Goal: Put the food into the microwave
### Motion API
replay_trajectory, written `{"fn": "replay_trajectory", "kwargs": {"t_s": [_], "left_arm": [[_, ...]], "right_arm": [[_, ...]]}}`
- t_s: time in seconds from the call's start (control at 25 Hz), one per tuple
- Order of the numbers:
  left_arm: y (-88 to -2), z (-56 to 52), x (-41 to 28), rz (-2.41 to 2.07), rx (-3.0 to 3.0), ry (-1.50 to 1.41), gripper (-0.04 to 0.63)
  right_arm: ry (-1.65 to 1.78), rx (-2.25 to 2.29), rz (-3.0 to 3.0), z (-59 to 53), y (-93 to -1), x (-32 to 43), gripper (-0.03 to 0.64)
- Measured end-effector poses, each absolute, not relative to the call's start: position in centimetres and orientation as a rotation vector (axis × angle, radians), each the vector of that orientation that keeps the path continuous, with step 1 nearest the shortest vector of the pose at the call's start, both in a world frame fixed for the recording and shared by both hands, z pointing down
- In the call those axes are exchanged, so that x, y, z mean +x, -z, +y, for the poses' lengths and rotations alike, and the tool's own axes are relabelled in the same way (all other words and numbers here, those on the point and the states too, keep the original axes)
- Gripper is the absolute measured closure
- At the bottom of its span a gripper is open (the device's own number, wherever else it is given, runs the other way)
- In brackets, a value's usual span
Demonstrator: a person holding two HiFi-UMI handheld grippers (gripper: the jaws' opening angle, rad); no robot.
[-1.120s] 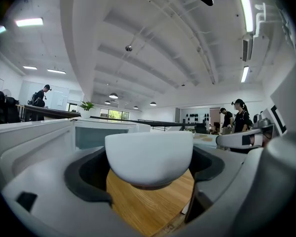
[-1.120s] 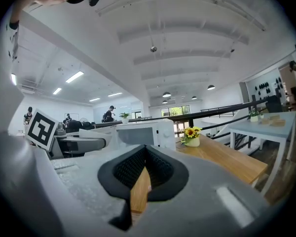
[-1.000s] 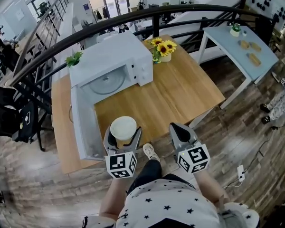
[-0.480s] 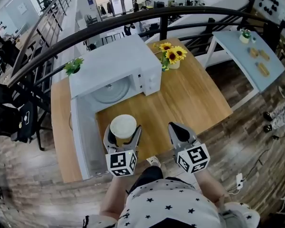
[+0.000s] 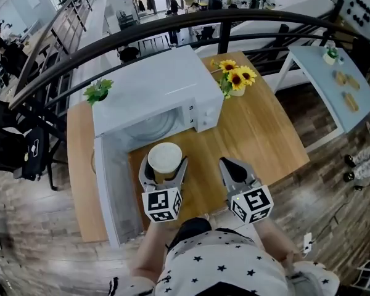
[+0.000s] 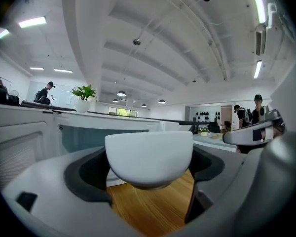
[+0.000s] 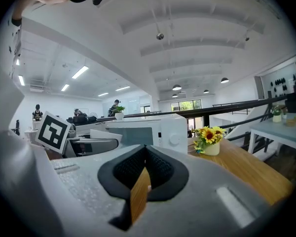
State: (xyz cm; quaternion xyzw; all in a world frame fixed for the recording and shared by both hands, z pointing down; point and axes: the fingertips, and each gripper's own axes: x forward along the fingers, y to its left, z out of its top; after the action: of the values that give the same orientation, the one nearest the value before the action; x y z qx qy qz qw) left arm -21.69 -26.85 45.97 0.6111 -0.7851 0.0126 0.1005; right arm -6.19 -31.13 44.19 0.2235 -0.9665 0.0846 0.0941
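Observation:
A white bowl hangs over the wooden table, held between the jaws of my left gripper. It is just in front of the open white microwave, whose door swings out to the left. The left gripper view shows the bowl pinched between the dark pads, with the microwave straight ahead. My right gripper hovers beside the bowl on its right, jaws shut with nothing held; in the right gripper view its black pads meet. What the bowl holds is hidden.
A pot of sunflowers stands at the microwave's right. A small potted plant sits at the table's back left. Behind runs a black railing. A pale blue side table stands far right.
Both grippers and the bowl have moved forward, closer to the microwave's opening. The bowl stays held in the left gripper.

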Motion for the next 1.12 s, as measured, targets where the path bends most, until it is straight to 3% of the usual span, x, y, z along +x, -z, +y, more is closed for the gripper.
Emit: {"fn": "replay_trajectory", "kwargs": {"t_s": [1.12], "left_arm": [[-53.7, -35.6, -32.2, -2.295, 1.638, -0.092, 0.103]], "right_arm": [[-0.291, 0.507, -2.804, -36.8, -47.6, -14.4, 0.611]]}}
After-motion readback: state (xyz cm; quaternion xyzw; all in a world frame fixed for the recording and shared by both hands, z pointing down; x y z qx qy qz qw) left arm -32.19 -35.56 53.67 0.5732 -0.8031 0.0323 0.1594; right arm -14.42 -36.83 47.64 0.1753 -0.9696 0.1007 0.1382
